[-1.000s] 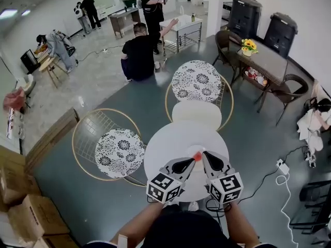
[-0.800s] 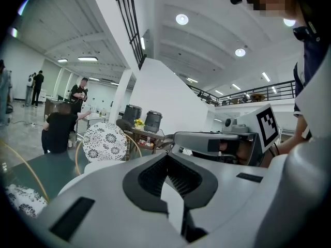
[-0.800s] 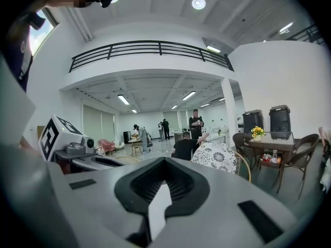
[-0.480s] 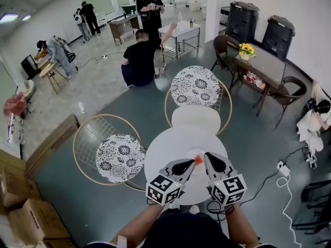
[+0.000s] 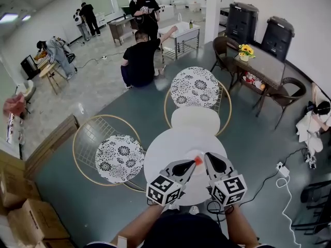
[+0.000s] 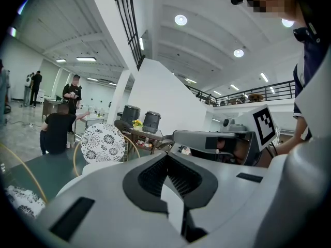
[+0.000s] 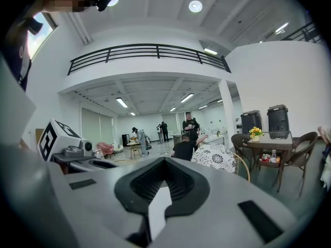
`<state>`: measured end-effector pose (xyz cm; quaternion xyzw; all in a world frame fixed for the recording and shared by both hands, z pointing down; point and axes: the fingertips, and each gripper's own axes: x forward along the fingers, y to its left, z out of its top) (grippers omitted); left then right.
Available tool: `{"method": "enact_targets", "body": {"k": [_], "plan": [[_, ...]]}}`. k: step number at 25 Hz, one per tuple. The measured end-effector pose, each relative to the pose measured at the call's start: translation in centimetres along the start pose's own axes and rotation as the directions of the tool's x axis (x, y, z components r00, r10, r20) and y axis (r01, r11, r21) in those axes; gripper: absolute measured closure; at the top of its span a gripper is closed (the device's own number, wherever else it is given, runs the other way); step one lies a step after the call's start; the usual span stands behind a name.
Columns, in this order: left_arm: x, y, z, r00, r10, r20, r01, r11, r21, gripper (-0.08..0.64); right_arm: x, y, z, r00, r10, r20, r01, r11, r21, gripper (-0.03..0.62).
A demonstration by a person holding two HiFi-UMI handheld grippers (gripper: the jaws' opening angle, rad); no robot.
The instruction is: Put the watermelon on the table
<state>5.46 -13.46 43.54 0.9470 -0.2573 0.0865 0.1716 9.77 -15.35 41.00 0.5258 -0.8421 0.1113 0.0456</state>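
Although both pairs of fingers are pressed together on nothing, the small red watermelon piece point(image 5: 197, 160) lies on the round white worktop point(image 5: 165, 143) between their tips, just off my left gripper point(image 5: 189, 165) and slightly further from my right gripper point(image 5: 211, 159), its long axis too small to read.

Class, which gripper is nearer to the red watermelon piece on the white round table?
Left. In the head view, the left gripper has its tip right at the watermelon piece, on its left. The right gripper stands apart, to the piece's right.
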Motion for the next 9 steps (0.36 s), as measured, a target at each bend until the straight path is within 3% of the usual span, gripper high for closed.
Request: {"method": "enact_targets", "body": {"k": [9], "plan": [[0.04,-0.05,-0.24,1.000,0.002,-0.002,-0.002,1.000,-0.007,0.557,0.05,-0.09,0.18,1.000,0.000,0.005,0.000,1.000,-0.001,0.588]]}}
